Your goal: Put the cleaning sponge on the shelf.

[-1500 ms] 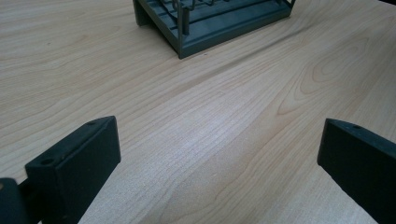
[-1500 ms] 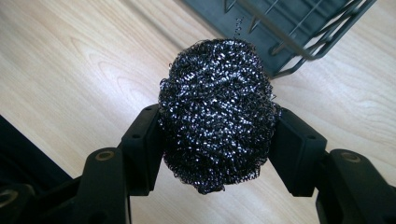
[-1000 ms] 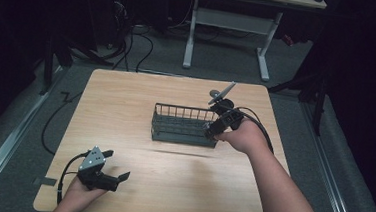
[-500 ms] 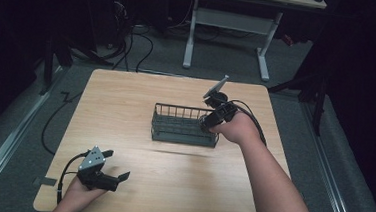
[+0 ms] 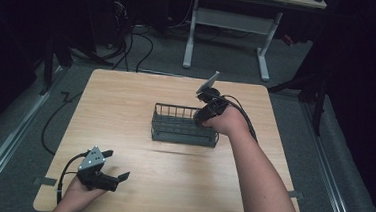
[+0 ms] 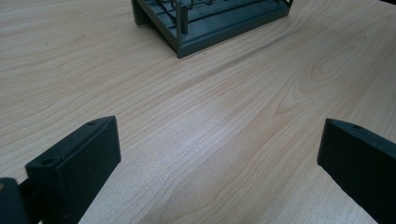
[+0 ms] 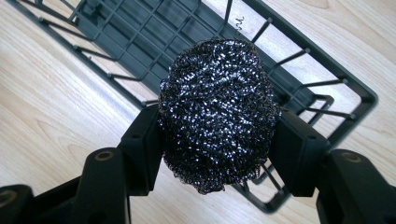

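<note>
We see the right gripper [image 7: 217,135] with its jaws closed on a steel-wool scouring pad [image 7: 217,112], one pad pressing each flank, poised over the right end of a dark wire basket [image 7: 327,70] on the wooden desk [image 5: 126,106]. In the high view the right gripper [image 5: 207,107] sits at the basket's [image 5: 184,126] right end; the scourer itself is too small to make out there. The left gripper [image 5: 102,176] rests near the front-left corner of the desk, well apart from the basket, its jaws spread wide with nothing between them; the left gripper view confirms bare wood between them and the basket's corner [image 6: 205,28] beyond.

Risks, as we judge them: the scourer hangs above the basket's rim and corner rather than its middle, so a release here could leave it perched on the wires or rolled onto the desk. Its loose metal strands may snag on the upright wires or cling to a jaw. The light basket, unbraced by the left gripper, could shift if bumped.
</note>
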Demonstrator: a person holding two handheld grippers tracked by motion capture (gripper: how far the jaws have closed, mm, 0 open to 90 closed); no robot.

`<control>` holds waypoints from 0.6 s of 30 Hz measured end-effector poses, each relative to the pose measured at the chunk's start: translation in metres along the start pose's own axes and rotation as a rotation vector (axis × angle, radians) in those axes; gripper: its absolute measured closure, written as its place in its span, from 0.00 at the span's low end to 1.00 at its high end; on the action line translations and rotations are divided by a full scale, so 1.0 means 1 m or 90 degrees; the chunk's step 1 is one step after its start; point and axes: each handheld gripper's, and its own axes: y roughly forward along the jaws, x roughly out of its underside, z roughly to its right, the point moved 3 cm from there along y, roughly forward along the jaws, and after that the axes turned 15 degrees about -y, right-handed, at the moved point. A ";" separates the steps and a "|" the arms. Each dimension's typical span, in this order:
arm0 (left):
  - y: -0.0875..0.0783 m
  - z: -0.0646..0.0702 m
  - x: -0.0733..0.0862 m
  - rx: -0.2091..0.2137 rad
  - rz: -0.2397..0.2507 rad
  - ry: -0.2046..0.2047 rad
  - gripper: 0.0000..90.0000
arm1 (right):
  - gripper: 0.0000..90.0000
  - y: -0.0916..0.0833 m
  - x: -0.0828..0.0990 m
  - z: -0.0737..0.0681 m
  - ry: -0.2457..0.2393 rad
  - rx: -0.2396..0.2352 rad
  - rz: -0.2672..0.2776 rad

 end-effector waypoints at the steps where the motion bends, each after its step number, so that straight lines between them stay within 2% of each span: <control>1: 0.000 0.000 0.000 0.000 0.001 0.000 0.00 | 0.45 0.001 -0.001 0.002 -0.009 0.004 0.002; 2: 0.000 0.000 0.000 0.000 0.001 0.000 0.00 | 0.45 0.003 -0.001 0.002 0.000 0.005 -0.003; 11: 0.000 0.000 0.000 0.001 0.000 -0.001 0.00 | 0.45 0.013 0.002 0.011 0.015 0.007 -0.009; 18: 0.000 0.000 0.000 0.001 -0.002 -0.002 0.00 | 0.45 0.029 0.005 0.018 0.026 0.002 -0.022</control>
